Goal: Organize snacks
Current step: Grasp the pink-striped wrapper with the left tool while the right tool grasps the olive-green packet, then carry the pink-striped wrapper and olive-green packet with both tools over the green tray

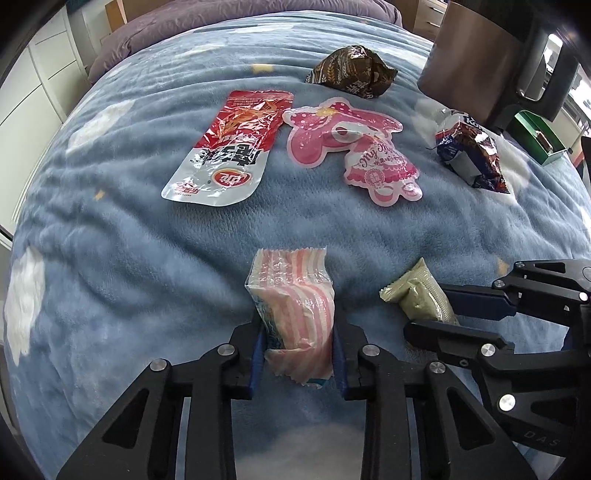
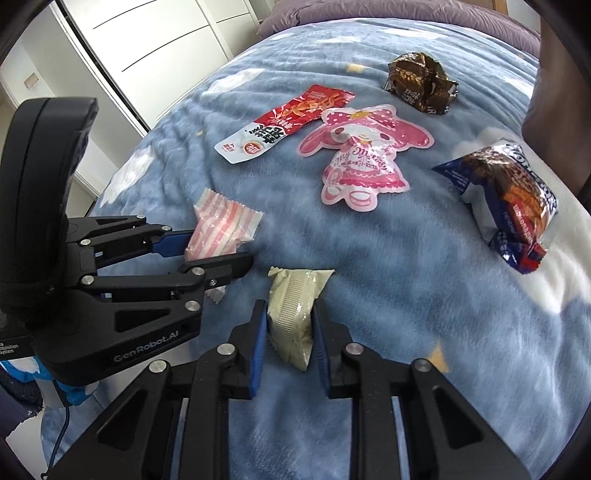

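On the blue cloud blanket (image 1: 122, 266) my left gripper (image 1: 298, 350) is shut on a pink-and-white striped packet (image 1: 295, 295), its blue pads pressing both sides; the same packet (image 2: 221, 225) shows at the left of the right wrist view. My right gripper (image 2: 289, 334) is shut on a small olive-green packet (image 2: 293, 314), seen in the left wrist view as the green packet (image 1: 417, 295) beside the right gripper (image 1: 439, 314). Beyond lie a red-and-white pouch (image 1: 225, 147), a pink character-shaped pouch (image 1: 354, 147), a brown wrapper (image 1: 351, 72) and a blue-and-brown packet (image 1: 469, 155).
A dark brown container (image 1: 469, 55) and a green box (image 1: 539, 136) stand at the far right of the bed. A purple duvet (image 1: 184, 22) lies at the head. White wardrobe doors (image 2: 155, 40) stand beyond the left edge of the bed.
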`<action>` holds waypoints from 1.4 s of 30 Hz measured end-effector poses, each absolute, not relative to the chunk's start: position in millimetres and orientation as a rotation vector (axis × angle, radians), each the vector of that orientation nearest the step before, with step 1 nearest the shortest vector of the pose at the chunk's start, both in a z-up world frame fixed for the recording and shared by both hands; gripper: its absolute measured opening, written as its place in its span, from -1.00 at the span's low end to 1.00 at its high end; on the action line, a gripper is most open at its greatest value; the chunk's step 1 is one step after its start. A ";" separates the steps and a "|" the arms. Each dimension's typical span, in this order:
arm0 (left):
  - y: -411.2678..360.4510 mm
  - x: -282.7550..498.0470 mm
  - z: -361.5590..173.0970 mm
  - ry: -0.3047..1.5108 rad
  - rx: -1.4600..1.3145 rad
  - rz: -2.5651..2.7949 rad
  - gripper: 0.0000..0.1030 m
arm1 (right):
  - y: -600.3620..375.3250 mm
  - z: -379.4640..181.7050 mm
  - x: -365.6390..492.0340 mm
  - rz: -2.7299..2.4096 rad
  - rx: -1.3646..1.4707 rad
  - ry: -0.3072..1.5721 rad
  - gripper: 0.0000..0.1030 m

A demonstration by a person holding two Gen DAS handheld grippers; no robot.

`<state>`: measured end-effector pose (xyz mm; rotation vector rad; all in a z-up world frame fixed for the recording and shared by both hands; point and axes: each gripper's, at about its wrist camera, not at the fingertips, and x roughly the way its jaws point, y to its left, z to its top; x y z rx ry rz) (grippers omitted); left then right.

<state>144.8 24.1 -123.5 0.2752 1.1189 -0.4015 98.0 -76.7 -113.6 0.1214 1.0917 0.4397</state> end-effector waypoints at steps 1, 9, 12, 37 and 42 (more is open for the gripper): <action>23.2 145.5 -123.8 1.117 0.278 -0.399 -0.50 | -75.9 -114.5 97.9 0.439 0.115 1.093 -1.00; 24.6 142.1 -125.8 1.114 0.265 -0.370 -0.51 | -65.7 -116.7 103.7 0.418 0.039 1.118 -1.00; 22.6 138.4 -121.5 1.109 0.273 -0.349 -0.54 | -66.7 -110.5 102.2 0.414 0.042 1.117 -1.00; 0.7 49.9 -37.7 0.973 0.199 -0.275 -0.70 | -134.6 -20.3 25.3 0.307 0.059 0.946 -1.00; -8.0 36.4 -30.3 0.959 0.215 -0.270 -0.70 | -149.1 -3.2 5.8 0.295 0.070 0.908 -1.00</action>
